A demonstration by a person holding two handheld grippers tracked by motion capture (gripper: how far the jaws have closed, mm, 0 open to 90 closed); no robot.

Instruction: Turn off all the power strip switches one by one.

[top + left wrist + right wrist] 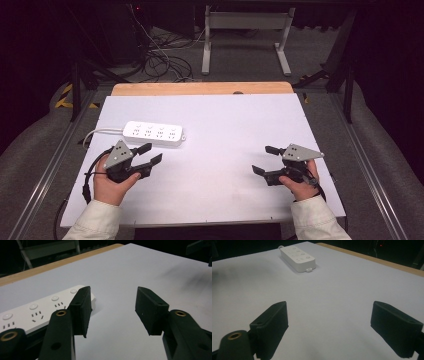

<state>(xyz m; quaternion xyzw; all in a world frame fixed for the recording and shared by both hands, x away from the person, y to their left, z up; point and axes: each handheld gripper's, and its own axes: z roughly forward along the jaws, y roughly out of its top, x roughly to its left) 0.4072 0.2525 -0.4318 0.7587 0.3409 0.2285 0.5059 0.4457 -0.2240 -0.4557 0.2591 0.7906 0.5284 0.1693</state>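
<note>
A white power strip (152,133) with several sockets and round buttons lies flat on the left half of the white table top (220,130), its cord leading off to the left. My left gripper (150,154) hovers just in front of the strip, open, nothing between its black jaws. In the left gripper view the power strip (37,311) sits just beyond the left finger (81,308). My right gripper (265,160) is held low over the right side of the table, open wide and holding nothing. In the right gripper view the power strip (297,258) lies far off at the top.
A wooden strip (200,88) borders the table's far edge. Beyond it stand a white table frame (245,35) and loose cables (160,55) on the floor. Metal rails (55,150) run along both sides of the table.
</note>
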